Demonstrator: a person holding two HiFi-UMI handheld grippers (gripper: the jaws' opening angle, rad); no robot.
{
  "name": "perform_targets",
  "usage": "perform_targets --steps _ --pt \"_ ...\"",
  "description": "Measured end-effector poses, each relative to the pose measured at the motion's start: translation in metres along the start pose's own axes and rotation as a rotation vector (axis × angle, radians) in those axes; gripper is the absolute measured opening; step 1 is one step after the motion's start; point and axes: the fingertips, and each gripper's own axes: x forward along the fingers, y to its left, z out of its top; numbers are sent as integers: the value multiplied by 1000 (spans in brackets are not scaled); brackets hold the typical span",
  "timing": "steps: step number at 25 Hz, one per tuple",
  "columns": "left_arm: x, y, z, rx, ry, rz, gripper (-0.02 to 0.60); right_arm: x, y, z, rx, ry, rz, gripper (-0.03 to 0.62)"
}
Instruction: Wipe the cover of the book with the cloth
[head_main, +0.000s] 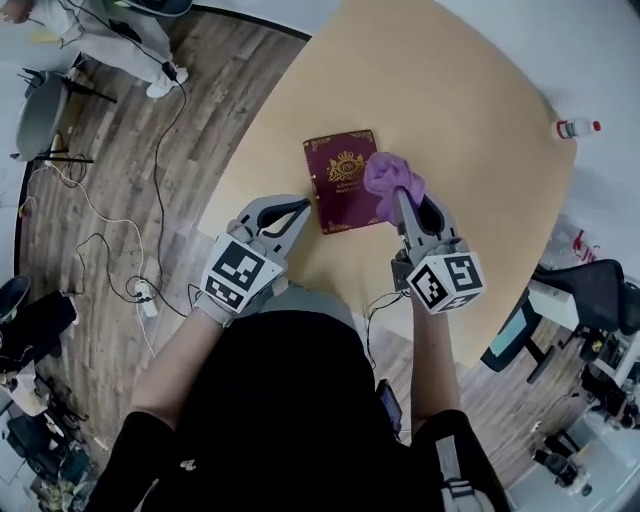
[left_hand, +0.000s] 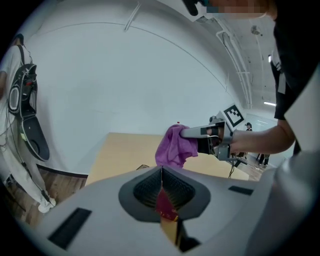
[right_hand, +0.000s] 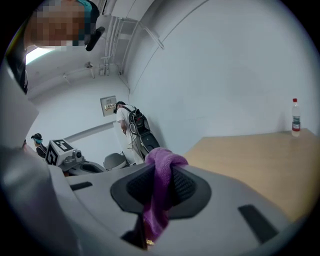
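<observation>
The left claw (head_main: 300, 208) was found clamped on an edge of the maroon gold-crested book (head_main: 342, 180). The right claw (head_main: 408, 200) was closed on the bunched purple cloth (head_main: 392, 177), which was pressed onto the cover just ahead of its tips. Risk judged: the thin edge hold could be lost under wiping force, and the book sent skidding.

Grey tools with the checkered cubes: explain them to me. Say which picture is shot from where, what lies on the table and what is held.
There is no robot here. A person holds a two-jaw gripper in each hand, and the marker cubes are part of the grippers. The head view comes from a camera on the person's head, looking down. The two gripper views come from cameras riding on each gripper, looking along its jaws. On the wooden table lies a maroon book with a gold crest. A small bottle stands near the far edge. The left gripper is shut on the book's edge. The right gripper is shut on a purple cloth, held over the book's right side.
</observation>
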Motion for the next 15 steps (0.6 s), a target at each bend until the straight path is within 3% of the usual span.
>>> perform_targets --steps 8,15 --pt "38 1 -39 -41 97 56 20 53 -28 -14 5 95 114 71" --pt "72 -10 -79 -79 197 55 20 94 -47 -38 17 190 165 71"
